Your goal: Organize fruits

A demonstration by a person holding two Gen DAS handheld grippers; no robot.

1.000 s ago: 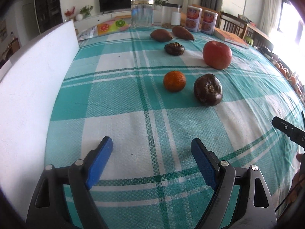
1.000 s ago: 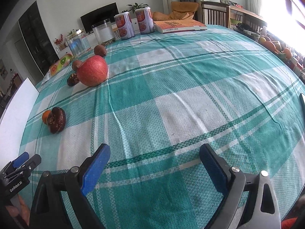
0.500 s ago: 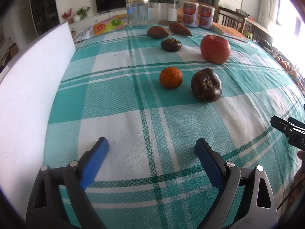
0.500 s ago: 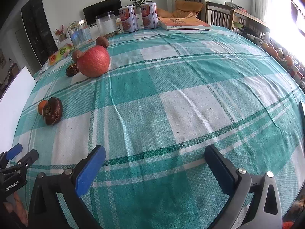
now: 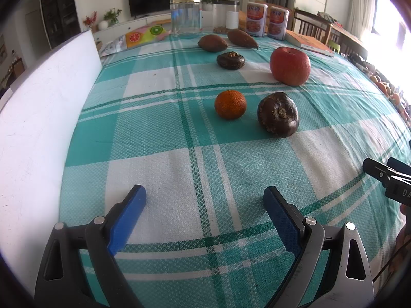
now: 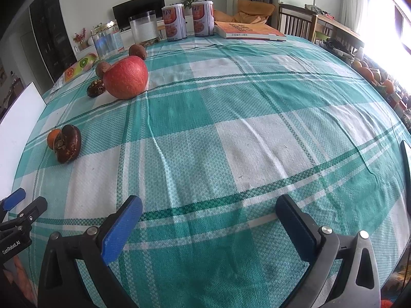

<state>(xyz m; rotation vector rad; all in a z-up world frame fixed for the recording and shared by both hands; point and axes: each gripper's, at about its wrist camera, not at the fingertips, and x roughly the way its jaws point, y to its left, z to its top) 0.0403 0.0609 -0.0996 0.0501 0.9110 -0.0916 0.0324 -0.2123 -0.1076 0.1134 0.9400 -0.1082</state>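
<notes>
On the green checked tablecloth (image 5: 159, 138) lie a small orange mandarin (image 5: 230, 104), a large dark brown fruit (image 5: 278, 114) beside it, a smaller dark fruit (image 5: 230, 60), a big red apple (image 5: 290, 66) and two brown oval fruits (image 5: 212, 43). My left gripper (image 5: 204, 200) is open and empty, low over the cloth, well short of the mandarin. My right gripper (image 6: 209, 211) is open and empty over bare cloth; the apple (image 6: 126, 77) and the dark fruit (image 6: 67, 147) lie far to its left.
A white board (image 5: 43, 107) stands along the table's left edge. At the far end stand two clear jars (image 5: 186, 16), two printed tins (image 5: 256, 19) and a book (image 5: 309, 43). A fruit-printed packet (image 5: 143, 34) lies far left. Chairs stand beyond the table on the right.
Both grippers have moved forward a little and dropped slightly; the fruits look larger and nearer. Both stay open and empty. No fruit has moved.
</notes>
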